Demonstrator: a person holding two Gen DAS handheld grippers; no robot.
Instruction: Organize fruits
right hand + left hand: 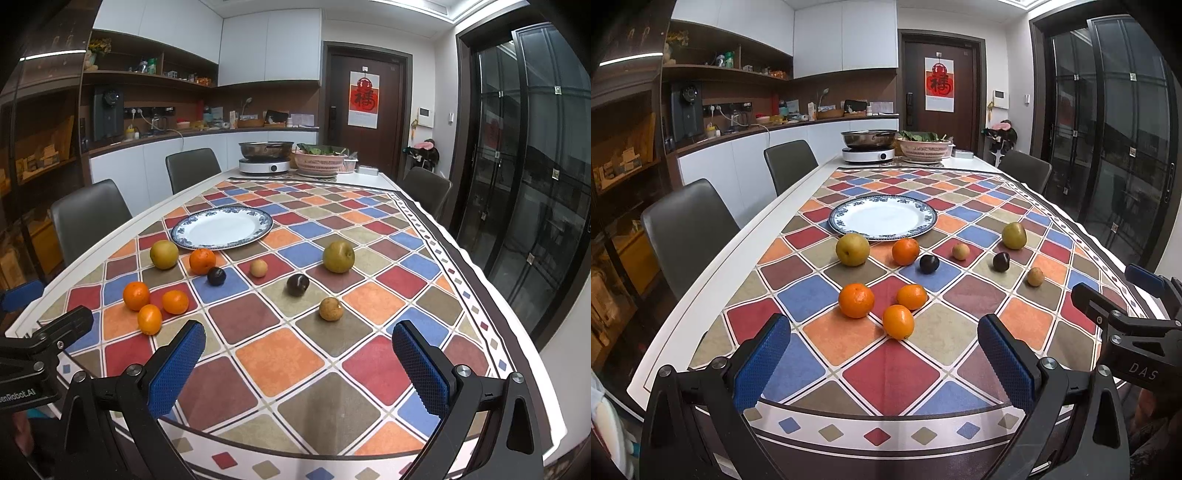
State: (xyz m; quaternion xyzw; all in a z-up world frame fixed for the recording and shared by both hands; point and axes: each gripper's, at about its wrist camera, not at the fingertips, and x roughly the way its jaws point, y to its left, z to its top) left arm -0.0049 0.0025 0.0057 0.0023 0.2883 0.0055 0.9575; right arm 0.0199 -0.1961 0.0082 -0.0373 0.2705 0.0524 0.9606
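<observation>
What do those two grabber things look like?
Both are black frames with silver bolts. The left gripper has two fingers with bumpy blue pads. The right gripper has matching blue pads. White lettering is printed on each one's black body, seen from the other's camera.

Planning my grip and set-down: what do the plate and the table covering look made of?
Plate: probably glazed ceramic, glossy white with a blue printed rim, so hard and slippery. Table covering: likely soft printed fabric or vinyl; matte, faintly mottled diamonds, with a wavy far edge.
</observation>
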